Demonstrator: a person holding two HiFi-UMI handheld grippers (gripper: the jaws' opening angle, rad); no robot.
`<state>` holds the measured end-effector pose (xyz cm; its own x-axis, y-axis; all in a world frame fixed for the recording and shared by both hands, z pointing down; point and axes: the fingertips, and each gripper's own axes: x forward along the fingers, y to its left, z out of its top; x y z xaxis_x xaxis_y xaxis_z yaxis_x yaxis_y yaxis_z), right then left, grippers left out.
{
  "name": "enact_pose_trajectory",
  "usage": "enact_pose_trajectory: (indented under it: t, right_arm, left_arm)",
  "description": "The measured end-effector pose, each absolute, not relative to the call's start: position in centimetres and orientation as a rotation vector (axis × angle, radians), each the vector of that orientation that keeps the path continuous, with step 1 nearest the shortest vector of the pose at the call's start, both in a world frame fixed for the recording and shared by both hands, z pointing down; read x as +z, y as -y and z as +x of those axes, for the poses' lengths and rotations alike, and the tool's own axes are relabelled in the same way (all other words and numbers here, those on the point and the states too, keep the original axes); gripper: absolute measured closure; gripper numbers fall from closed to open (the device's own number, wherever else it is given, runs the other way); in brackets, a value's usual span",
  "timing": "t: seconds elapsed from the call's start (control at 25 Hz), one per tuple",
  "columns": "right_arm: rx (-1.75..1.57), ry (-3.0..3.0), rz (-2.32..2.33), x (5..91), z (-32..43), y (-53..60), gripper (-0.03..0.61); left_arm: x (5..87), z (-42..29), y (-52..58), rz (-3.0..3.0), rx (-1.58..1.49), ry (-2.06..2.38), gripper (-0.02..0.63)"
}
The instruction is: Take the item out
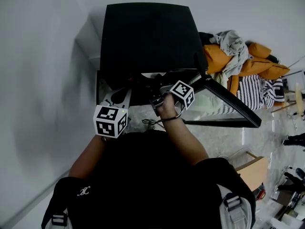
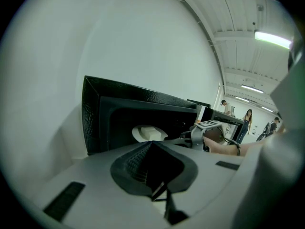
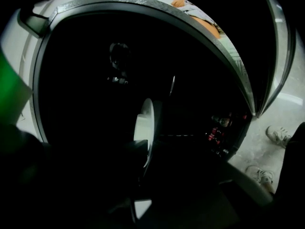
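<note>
My right gripper (image 3: pixel 139 156) is rolled on its side, jaws nearly together on the rim of the white plate (image 3: pixel 144 123), which I see edge-on. Pads are lost in shadow.

The plate sits inside the microwave (image 1: pixel 147 37), with a pale block (image 2: pixel 151 132) on it. Cavity walls are unreadable.

The door (image 1: pixel 233 104) stands open at 3 o'clock.

My left gripper (image 2: pixel 157 185) is closed and empty, outside at 8 o'clock.

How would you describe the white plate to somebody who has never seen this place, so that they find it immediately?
Look at the black oven against the white wall, its door swung open to the right. Inside its dark cavity lies the plate, carrying a pale block. It is the only white thing in there.
</note>
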<state>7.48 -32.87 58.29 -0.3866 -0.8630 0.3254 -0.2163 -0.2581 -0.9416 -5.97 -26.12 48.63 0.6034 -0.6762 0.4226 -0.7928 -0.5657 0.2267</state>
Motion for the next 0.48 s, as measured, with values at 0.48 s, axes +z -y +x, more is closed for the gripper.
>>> enact_pose_trajectory:
  t: [0.48]
  right_arm:
    - [-1.697, -1.431, -1.266, 57.69, 7.57, 32.33, 0.555]
  left_arm:
    - [48.61, -5.46, 26.15, 2.453, 0.414, 1.124, 0.604]
